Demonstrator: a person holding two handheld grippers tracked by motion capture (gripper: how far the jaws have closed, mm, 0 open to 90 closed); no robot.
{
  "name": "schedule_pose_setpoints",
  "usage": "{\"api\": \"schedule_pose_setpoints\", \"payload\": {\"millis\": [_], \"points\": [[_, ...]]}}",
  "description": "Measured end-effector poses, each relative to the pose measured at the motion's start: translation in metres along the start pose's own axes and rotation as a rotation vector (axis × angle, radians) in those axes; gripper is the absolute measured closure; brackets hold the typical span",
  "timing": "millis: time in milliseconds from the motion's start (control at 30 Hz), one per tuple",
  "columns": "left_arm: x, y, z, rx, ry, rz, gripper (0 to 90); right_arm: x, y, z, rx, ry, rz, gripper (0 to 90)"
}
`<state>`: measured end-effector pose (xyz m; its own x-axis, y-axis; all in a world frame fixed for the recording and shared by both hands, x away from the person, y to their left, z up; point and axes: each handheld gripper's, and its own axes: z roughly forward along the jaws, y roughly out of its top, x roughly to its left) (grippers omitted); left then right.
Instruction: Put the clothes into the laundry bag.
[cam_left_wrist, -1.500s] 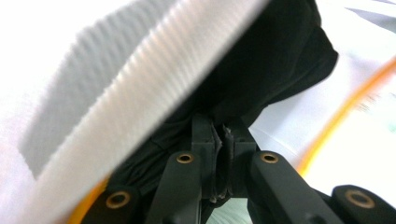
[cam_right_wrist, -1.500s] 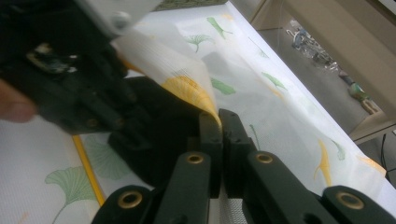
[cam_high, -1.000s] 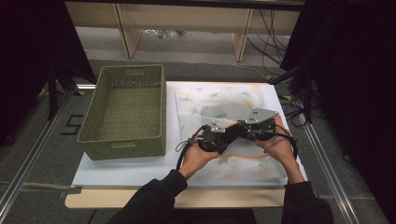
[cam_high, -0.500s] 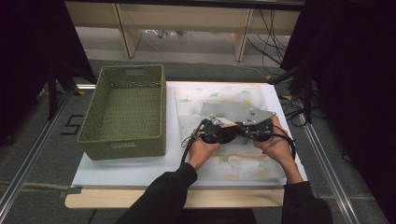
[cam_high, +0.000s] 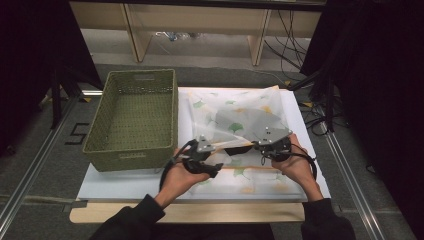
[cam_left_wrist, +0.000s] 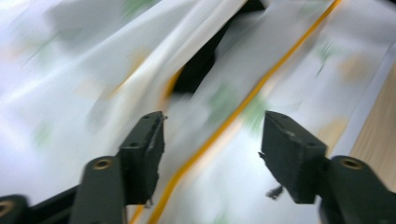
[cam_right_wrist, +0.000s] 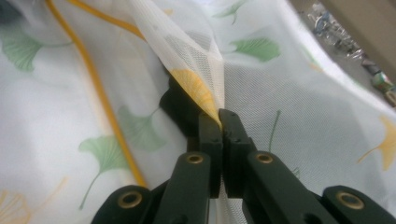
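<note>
Mesh bag (cam_high: 240, 120): one | basket (cam_high: 135, 117): one | grippers: two

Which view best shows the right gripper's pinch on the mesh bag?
The right gripper view: the right gripper has its jaws shut on a fold of the mesh bag, sharp and close. The high view shows the pinch small. The left gripper view shows the bag blurred.

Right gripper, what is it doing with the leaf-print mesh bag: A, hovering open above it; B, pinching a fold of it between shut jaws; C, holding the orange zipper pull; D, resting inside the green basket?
B: in the right gripper view the right gripper has its jaws closed together on a raised fold of the mesh bag.
</note>
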<state>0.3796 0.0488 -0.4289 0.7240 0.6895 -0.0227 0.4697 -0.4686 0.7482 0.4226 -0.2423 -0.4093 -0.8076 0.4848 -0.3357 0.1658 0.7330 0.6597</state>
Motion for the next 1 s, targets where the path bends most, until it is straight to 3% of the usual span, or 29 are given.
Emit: {"api": "schedule_pose_setpoints", "payload": {"millis": [33, 100, 200, 300, 367, 433, 533, 600, 633, 733, 800, 900, 1000], "points": [[0.004, -0.005, -0.003, 0.006, -0.002, -0.004, 36.8, 0.001, -0.003, 0.001, 0.004, 0.007, -0.009, 90.0], [0.011, -0.020, -0.006, 0.019, 0.007, -0.061, 35.2, 0.002, -0.006, 0.002, 0.015, 0.005, 0.014, 90.0], [0.019, -0.034, -0.002, 0.057, 0.001, -0.104, 32.9, 0.004, -0.007, 0.007, 0.026, 0.014, -0.014, 90.0], [0.025, -0.041, 0.004, 0.077, -0.011, -0.168, 32.1, 0.007, -0.011, 0.011, 0.046, 0.019, -0.003, 90.0], [0.028, -0.044, 0.007, 0.079, -0.021, -0.185, 31.3, 0.007, -0.013, 0.012, 0.052, 0.029, 0.007, 90.0], [0.031, -0.046, 0.010, 0.089, -0.050, -0.198, 31.3, 0.007, -0.014, 0.013, 0.047, 0.033, -0.013, 90.0], [0.035, -0.050, 0.014, 0.116, -0.034, -0.176, 32.1, 0.009, -0.014, 0.014, 0.054, 0.036, -0.003, 90.0], [0.037, -0.052, 0.016, 0.102, -0.057, -0.185, 33.4, 0.010, -0.015, 0.017, 0.060, 0.038, 0.006, 90.0], [0.037, -0.052, 0.017, 0.100, -0.039, -0.184, 33.3, 0.010, -0.016, 0.017, 0.057, 0.043, -0.015, 90.0], [0.038, -0.053, 0.019, 0.101, -0.067, -0.202, 34.5, 0.011, -0.017, 0.017, 0.066, 0.045, 0.005, 90.0], [0.038, -0.054, 0.021, 0.094, -0.105, -0.191, 34.1, 0.010, -0.017, 0.016, 0.061, 0.041, 0.016, 90.0], [0.035, -0.054, 0.023, 0.106, -0.094, -0.184, 32.4, 0.006, -0.020, 0.015, 0.048, 0.037, 0.021, 90.0], [0.034, -0.054, 0.024, 0.100, -0.112, -0.158, 36.1, 0.005, -0.024, 0.016, 0.062, 0.030, 0.047, 90.0]]}}
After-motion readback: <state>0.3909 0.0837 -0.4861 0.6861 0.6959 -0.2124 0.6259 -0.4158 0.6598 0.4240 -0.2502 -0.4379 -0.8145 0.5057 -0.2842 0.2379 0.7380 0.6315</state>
